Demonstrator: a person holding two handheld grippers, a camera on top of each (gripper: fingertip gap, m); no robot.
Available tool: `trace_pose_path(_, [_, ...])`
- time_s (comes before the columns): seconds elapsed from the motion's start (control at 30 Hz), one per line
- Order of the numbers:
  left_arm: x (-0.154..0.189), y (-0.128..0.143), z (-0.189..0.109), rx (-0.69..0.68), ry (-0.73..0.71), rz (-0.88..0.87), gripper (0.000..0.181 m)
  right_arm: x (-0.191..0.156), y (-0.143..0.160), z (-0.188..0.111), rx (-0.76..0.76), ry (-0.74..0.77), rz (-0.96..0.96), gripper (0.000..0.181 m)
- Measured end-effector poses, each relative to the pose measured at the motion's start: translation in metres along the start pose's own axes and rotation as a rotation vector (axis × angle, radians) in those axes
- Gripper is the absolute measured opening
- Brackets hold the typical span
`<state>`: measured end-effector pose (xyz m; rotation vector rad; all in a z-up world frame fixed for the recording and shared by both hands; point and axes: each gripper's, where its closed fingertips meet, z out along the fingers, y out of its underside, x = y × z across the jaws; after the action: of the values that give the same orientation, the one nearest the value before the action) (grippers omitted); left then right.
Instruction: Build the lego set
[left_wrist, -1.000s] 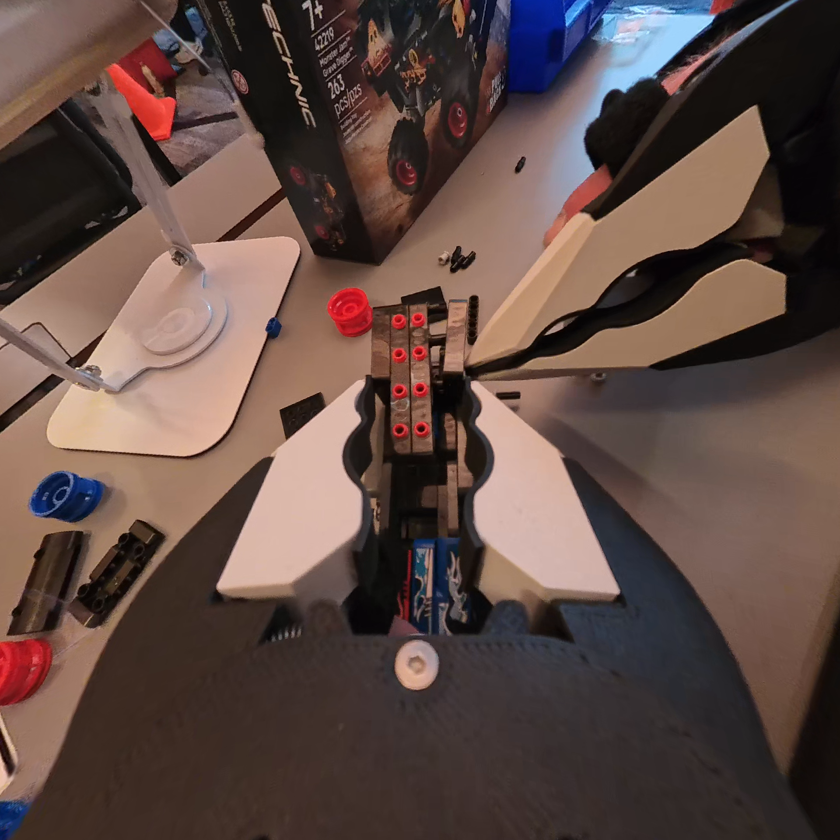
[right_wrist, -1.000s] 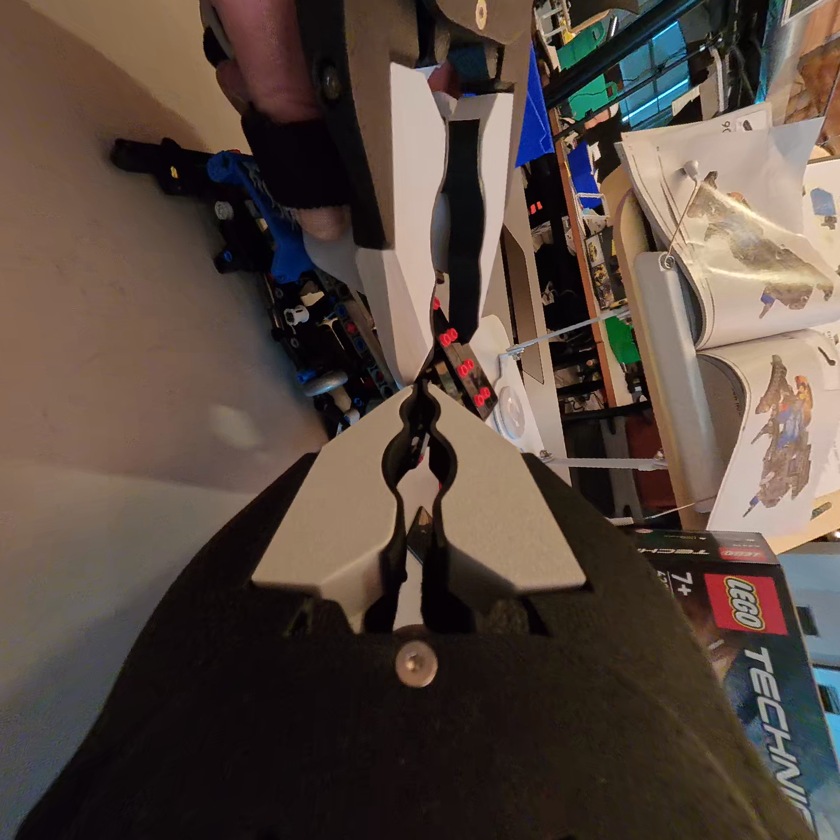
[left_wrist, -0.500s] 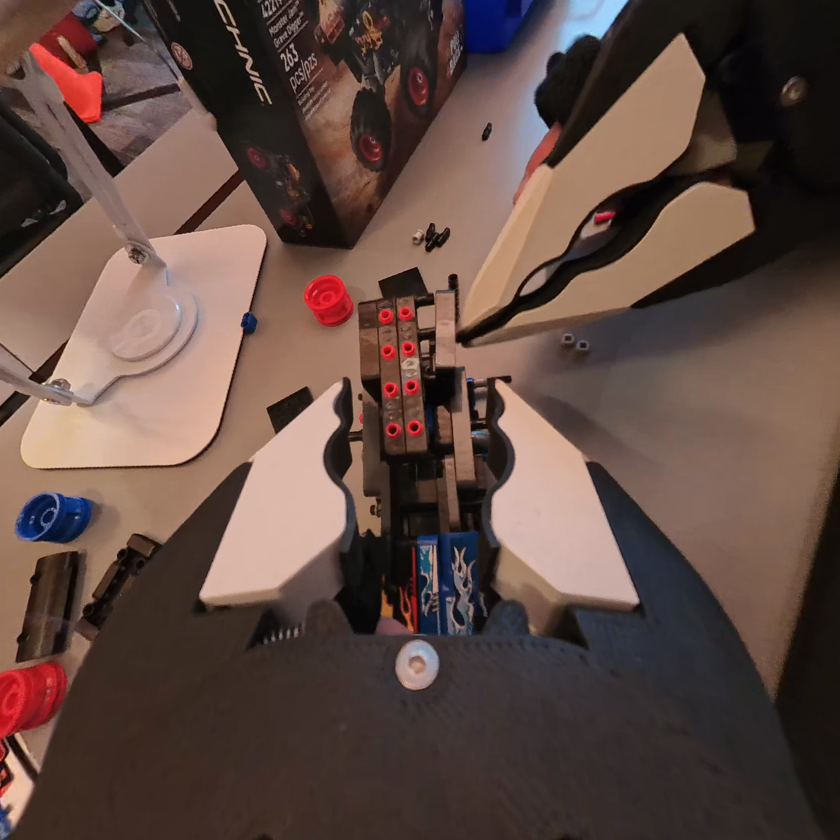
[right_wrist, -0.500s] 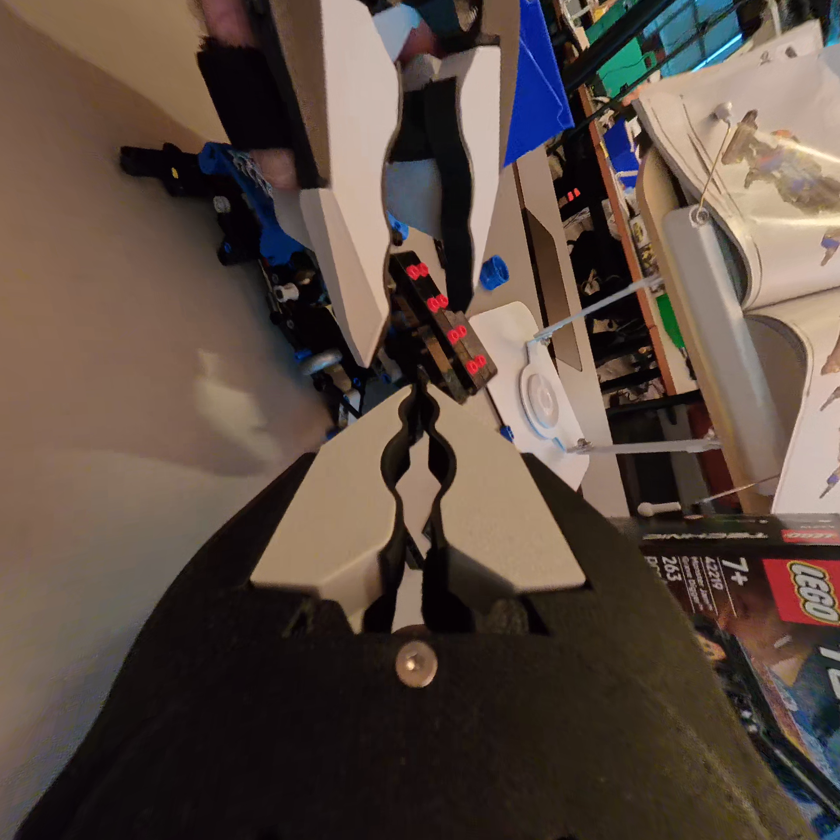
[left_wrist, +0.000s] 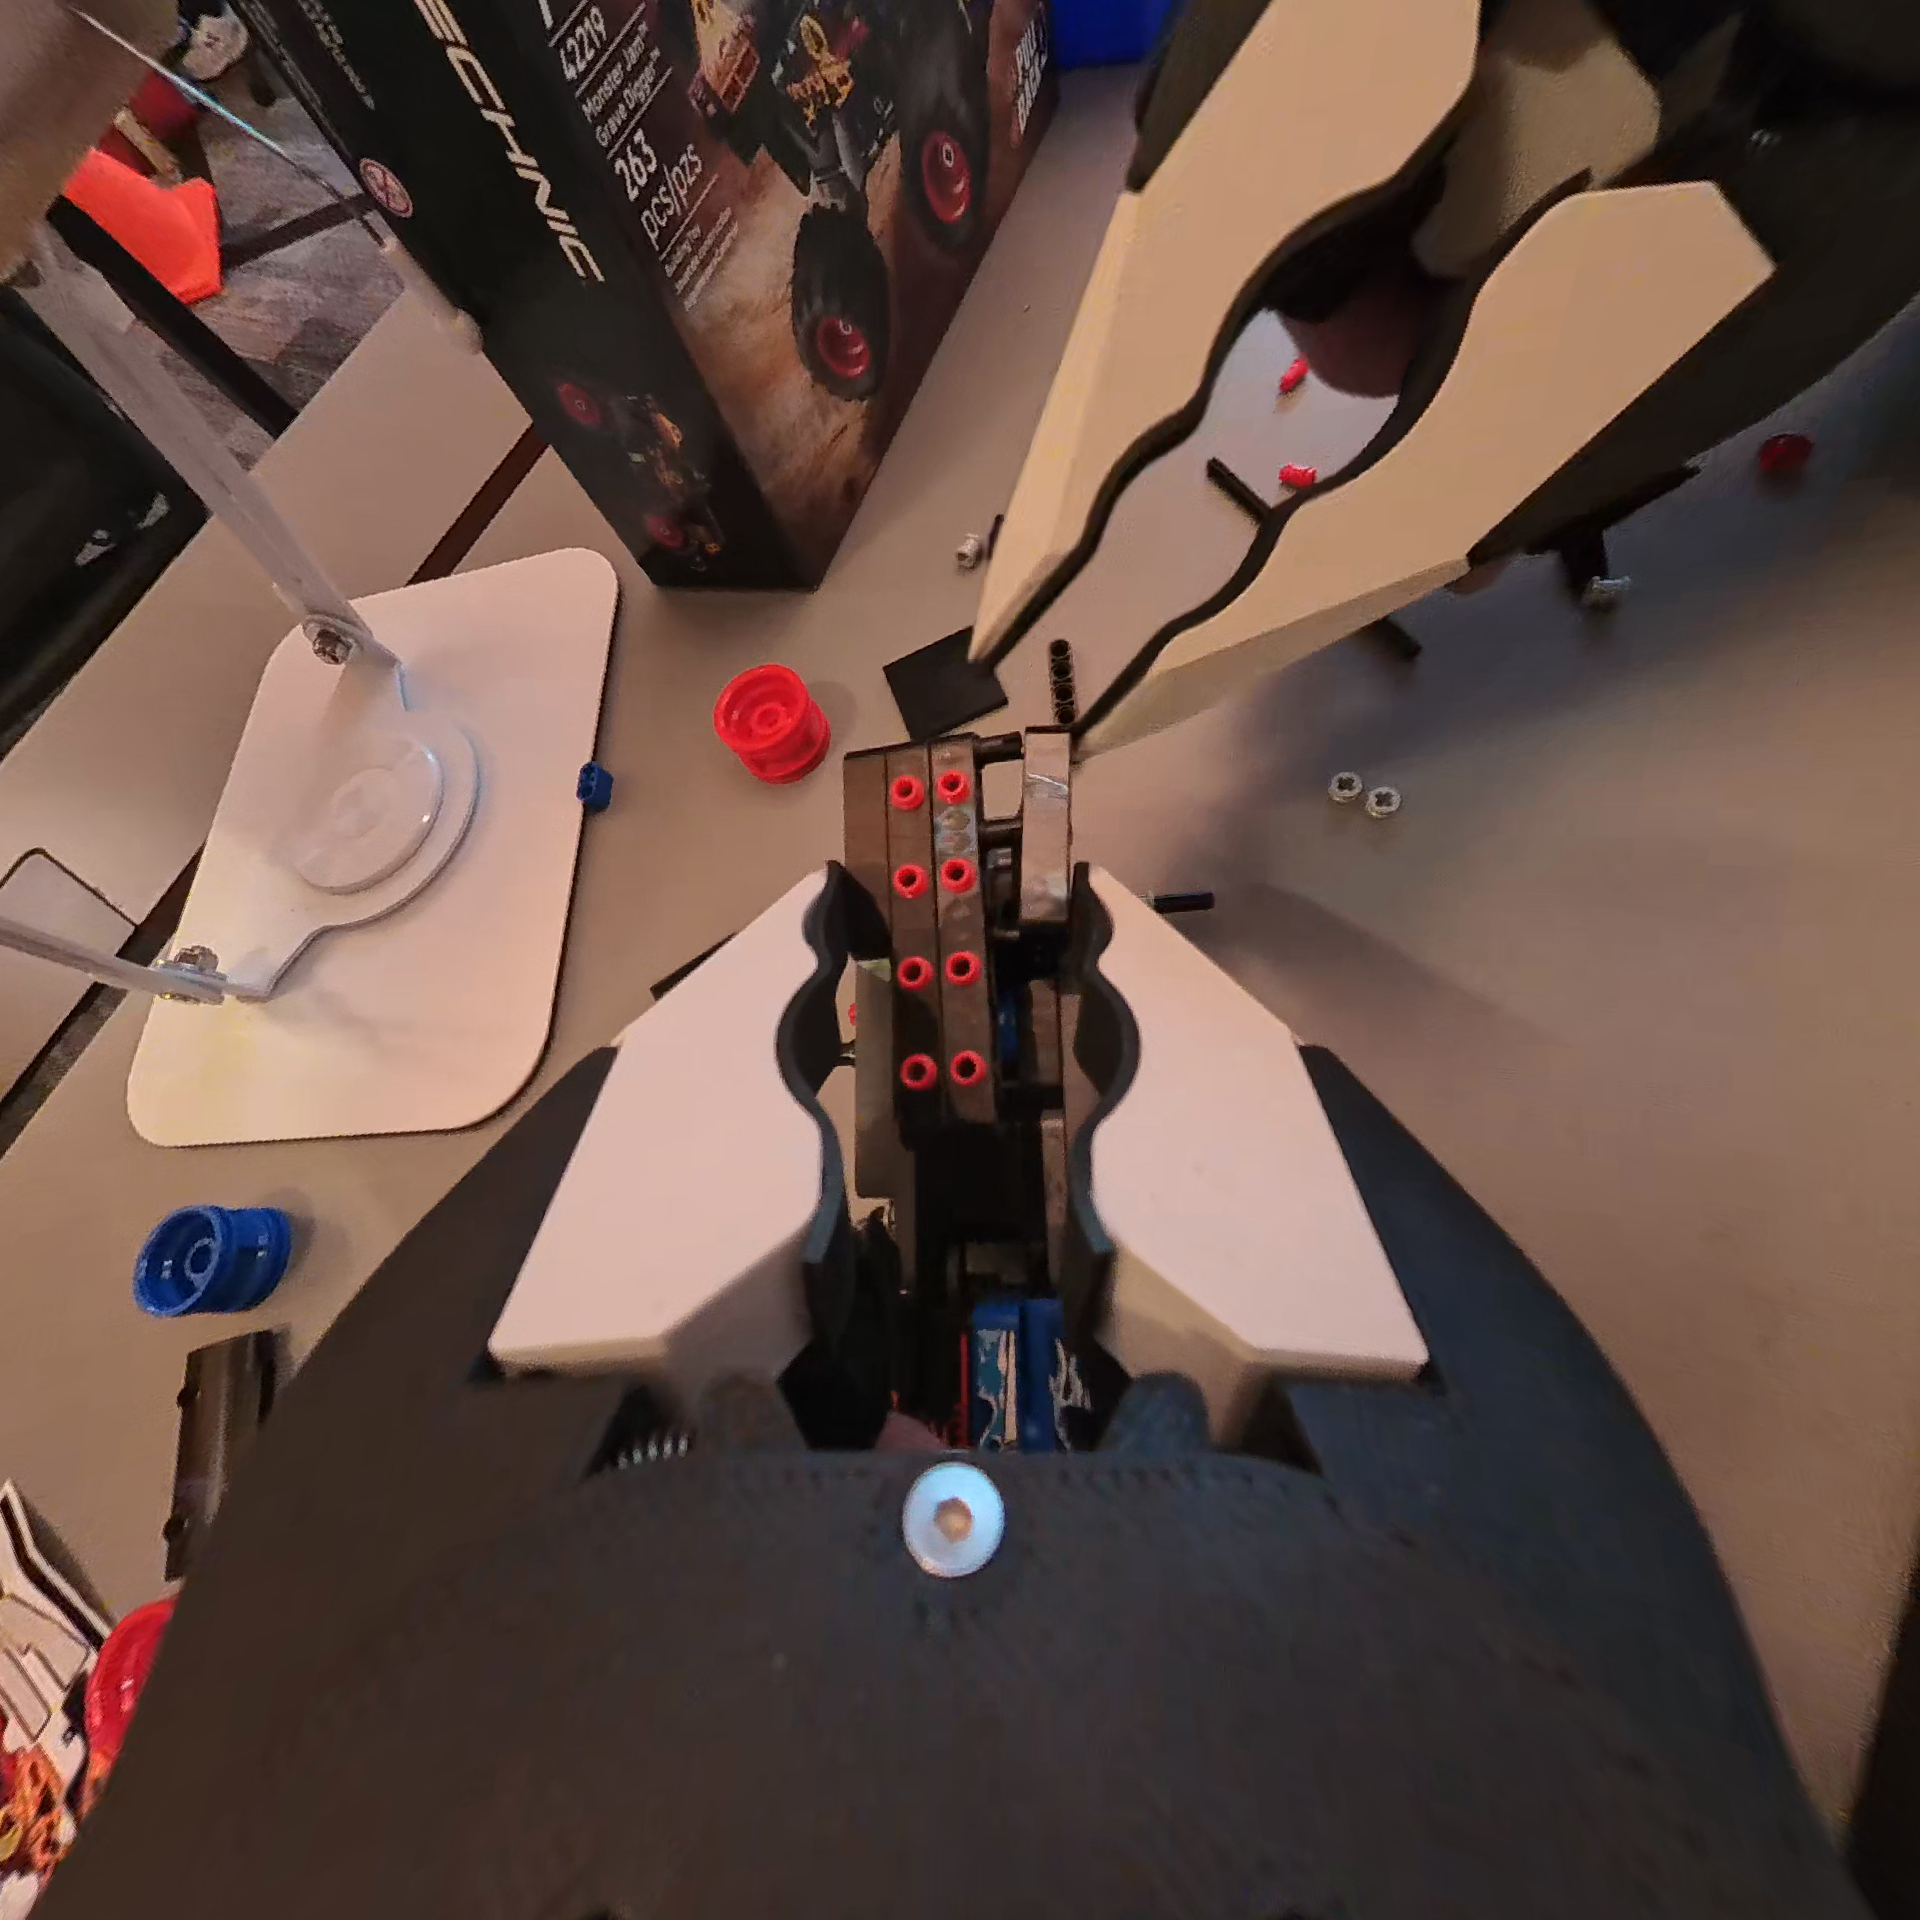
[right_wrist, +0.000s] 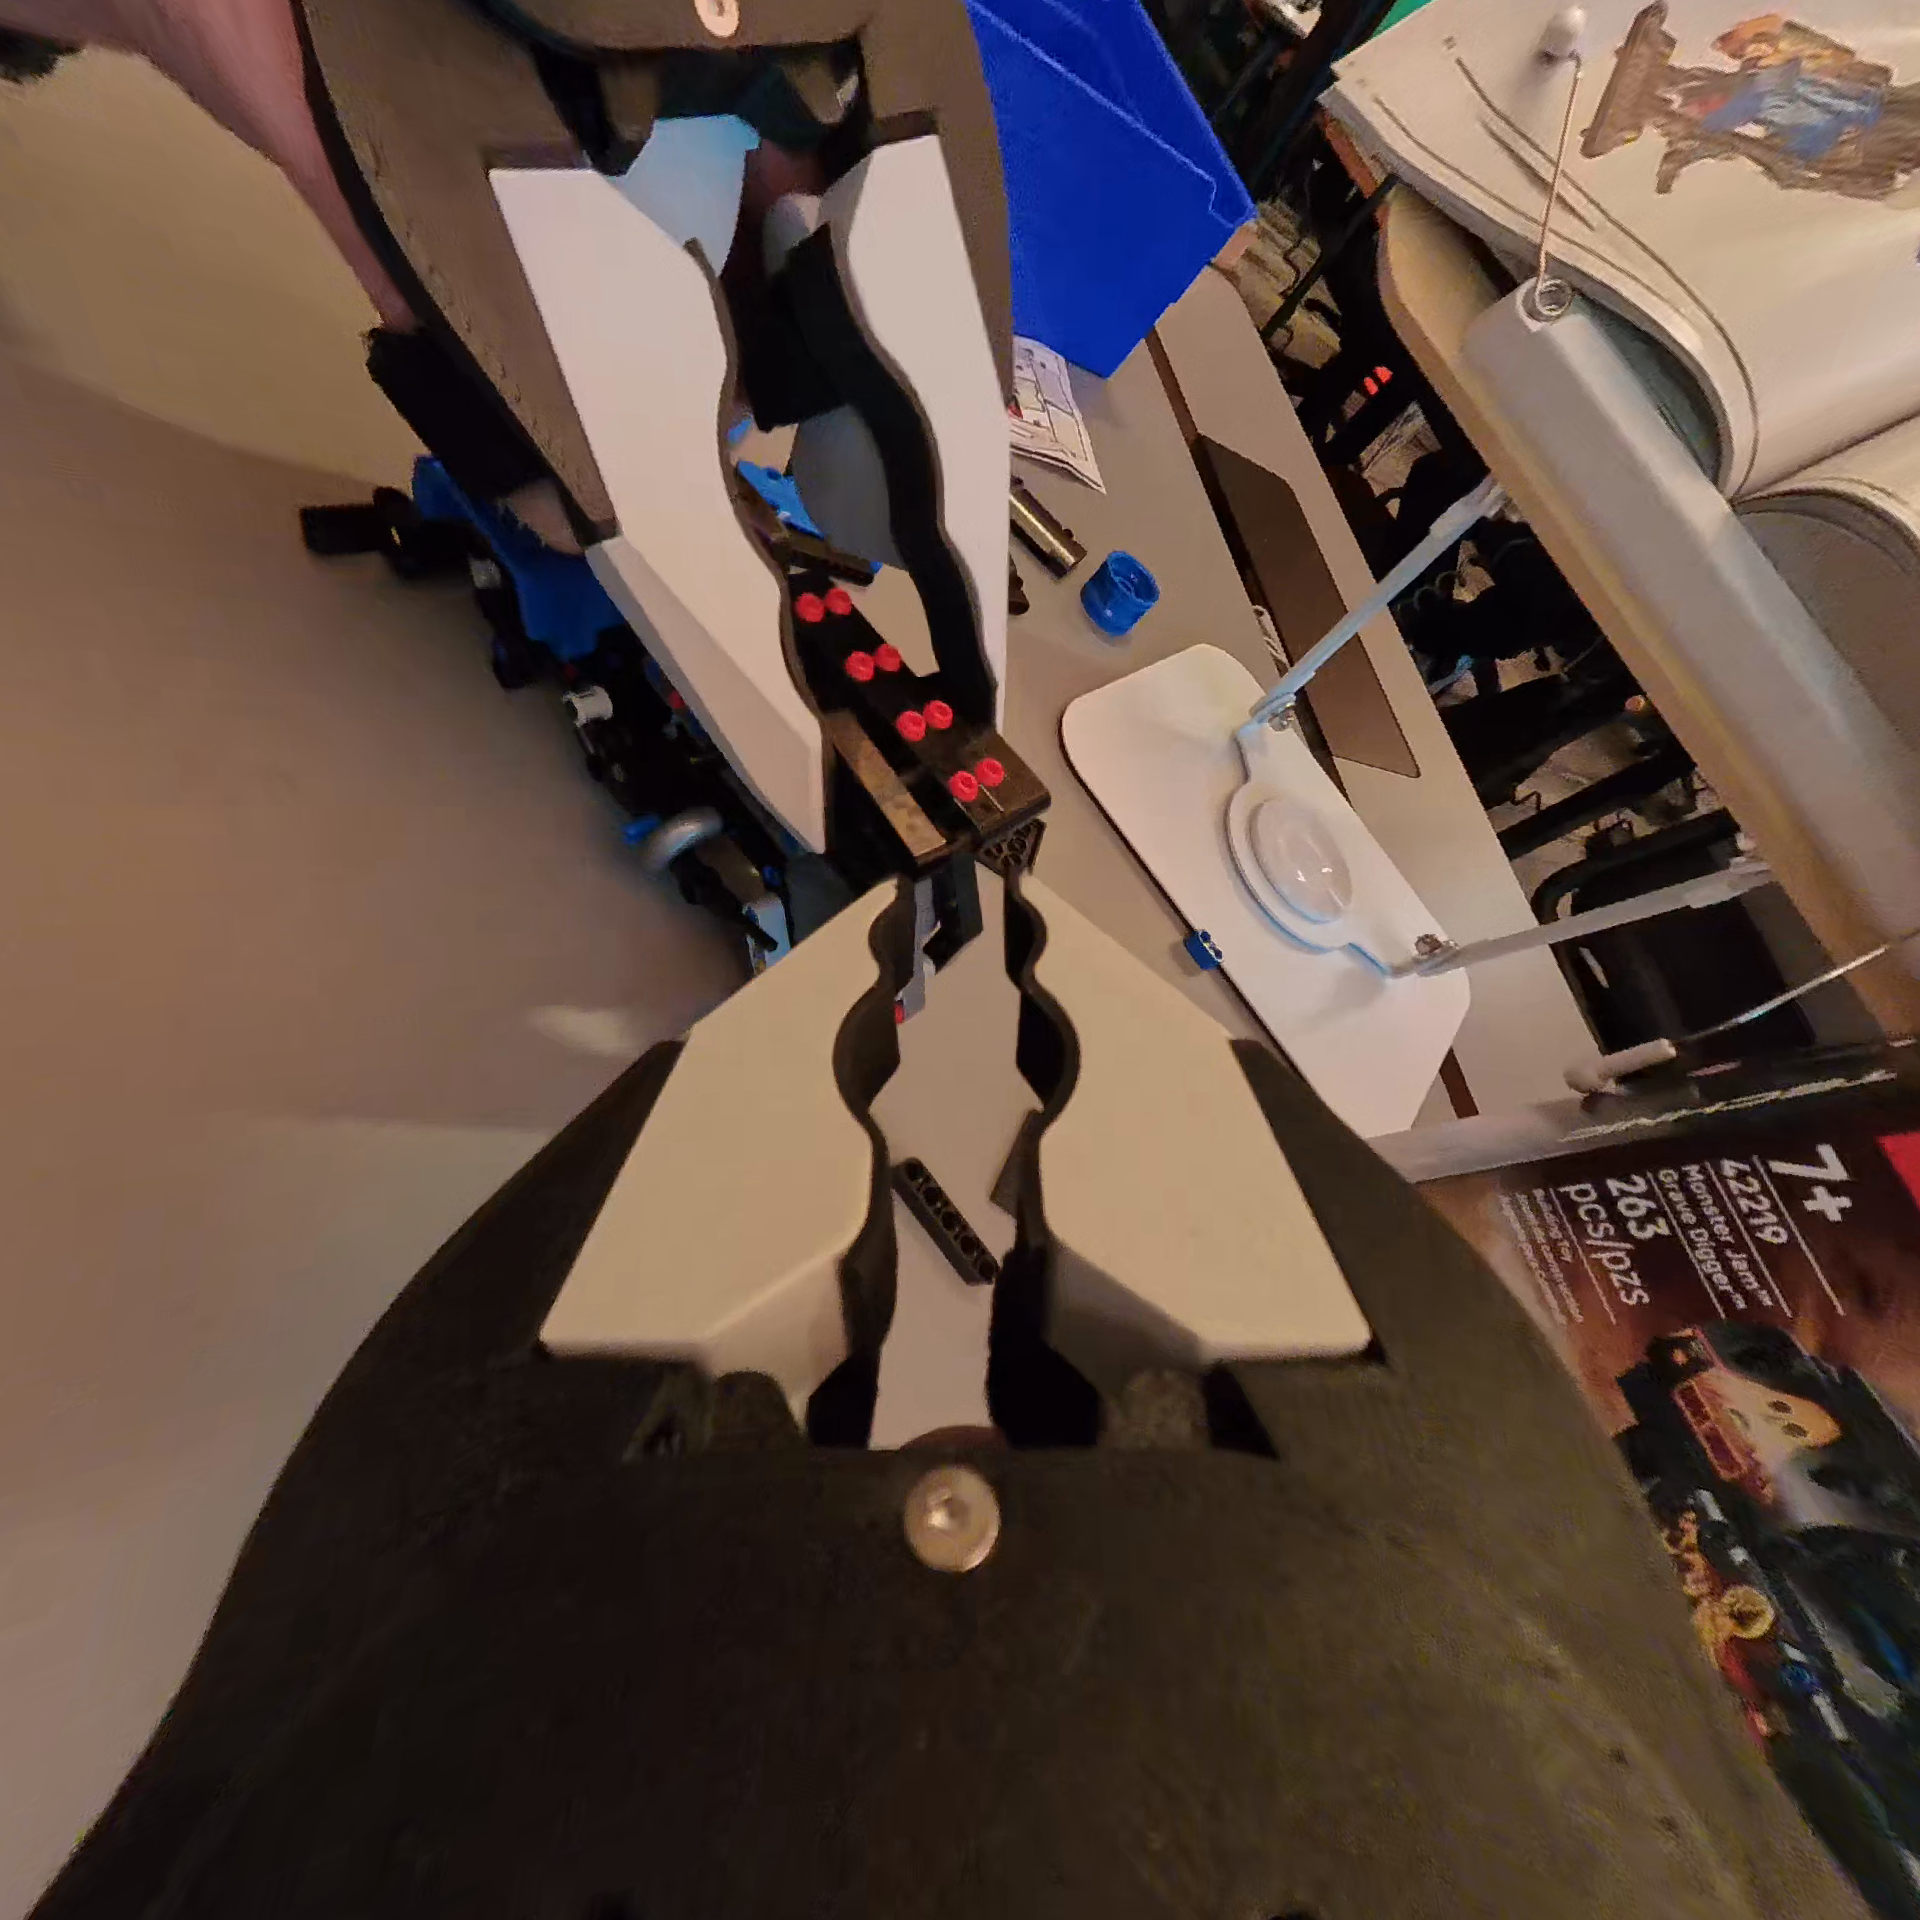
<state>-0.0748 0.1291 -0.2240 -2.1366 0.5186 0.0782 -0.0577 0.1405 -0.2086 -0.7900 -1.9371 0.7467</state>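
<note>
Lego assembly stays clamped in left hand-held gripper; right hand-held gripper has opened.

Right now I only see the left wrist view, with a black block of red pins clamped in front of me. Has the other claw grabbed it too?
Observer: No. In the right wrist view the right gripper stands open, its tips at the end of the black block, with a thin dark piece of it poking between them.
Operator: Are there instructions anywhere?
Observer: Yes, an instruction booklet is held open on a stand.
Operator: Anything else built?
Observer: A blue and black built section shows behind the left gripper; whether it joins the block I cannot tell.
</note>
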Motion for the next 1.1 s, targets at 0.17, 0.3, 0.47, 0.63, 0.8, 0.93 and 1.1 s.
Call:
trace_pose_path(0.17, [0.0002,-0.0013,0.0023,0.005,-0.016,0.007,0.041,-0.0062,0.0002,0.0048,-0.011,-0.005,-0.070,0.014])
trace_pose_path(0.3, [0.0000,-0.0022,0.0030,0.015,-0.017,-0.004,0.041,-0.0052,0.0007,0.0046,-0.024,0.008,-0.101,0.007])
trace_pose_path(0.47, [-0.0016,-0.0026,0.0039,0.017,-0.027,-0.009,0.041,-0.0048,0.0008,0.0063,-0.075,0.022,-0.136,0.005])
trace_pose_path(0.63, [-0.0018,-0.0027,0.0039,0.019,-0.020,-0.023,0.040,-0.0047,0.0012,0.0068,-0.093,0.008,-0.120,0.004])
trace_pose_path(0.8, [-0.0019,-0.0024,0.0037,0.011,-0.026,-0.010,0.039,-0.0050,0.0017,0.0068,-0.073,-0.061,0.003,0.005])
trace_pose_path(0.93, [-0.0004,-0.0030,0.0037,0.026,-0.011,-0.006,0.039,-0.0068,0.0004,0.0032,-0.028,-0.141,0.048,0.008])
trace_pose_path(1.1, [0.0003,-0.0036,0.0040,0.031,-0.006,-0.003,0.040,-0.0064,-0.0047,0.0008,0.019,-0.187,0.105,0.008])
